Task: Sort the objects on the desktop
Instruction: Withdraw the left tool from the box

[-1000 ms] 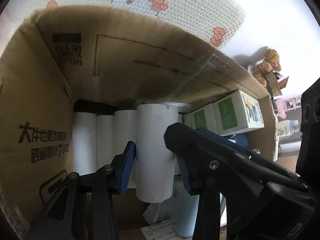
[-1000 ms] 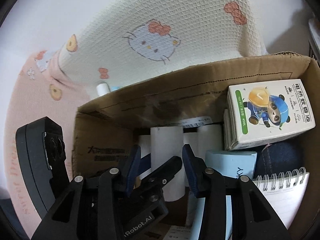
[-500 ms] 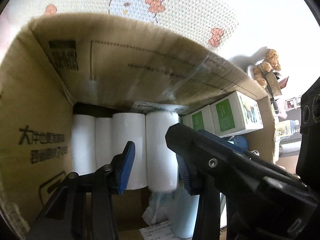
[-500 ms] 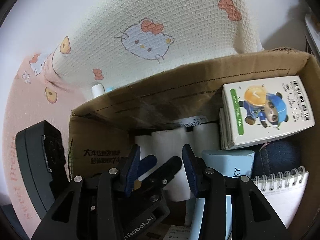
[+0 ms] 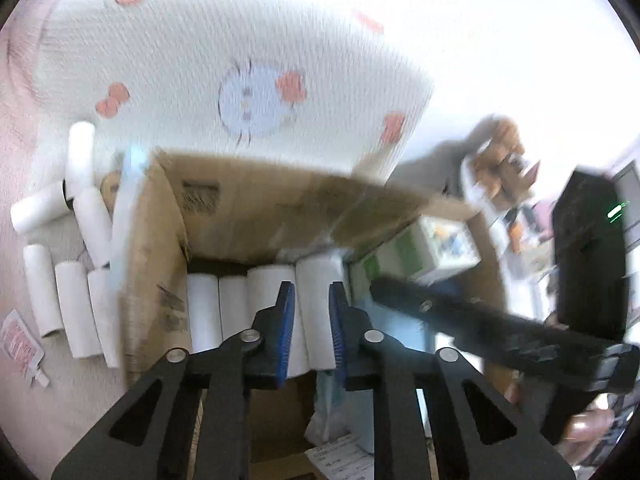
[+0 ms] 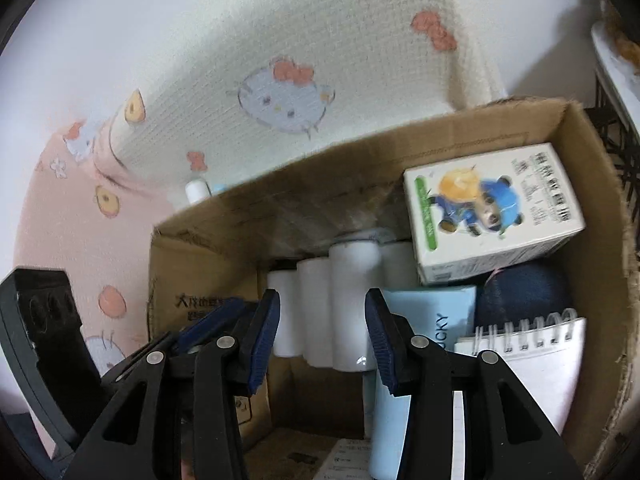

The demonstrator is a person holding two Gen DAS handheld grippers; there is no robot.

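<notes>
Released, the paper roll (image 5: 316,300) now stands in the cardboard box (image 5: 152,280) row; left gripper (image 5: 312,332) lifts clear, closing empty; right gripper (image 6: 320,328) gapes empty.

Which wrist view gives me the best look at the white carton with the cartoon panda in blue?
The right wrist view: the white panda carton is fairly sharp there, printed face toward the camera, in the brown cardboard box. The left wrist view shows only a blurred green-and-white patch of it at the box's right.
</notes>
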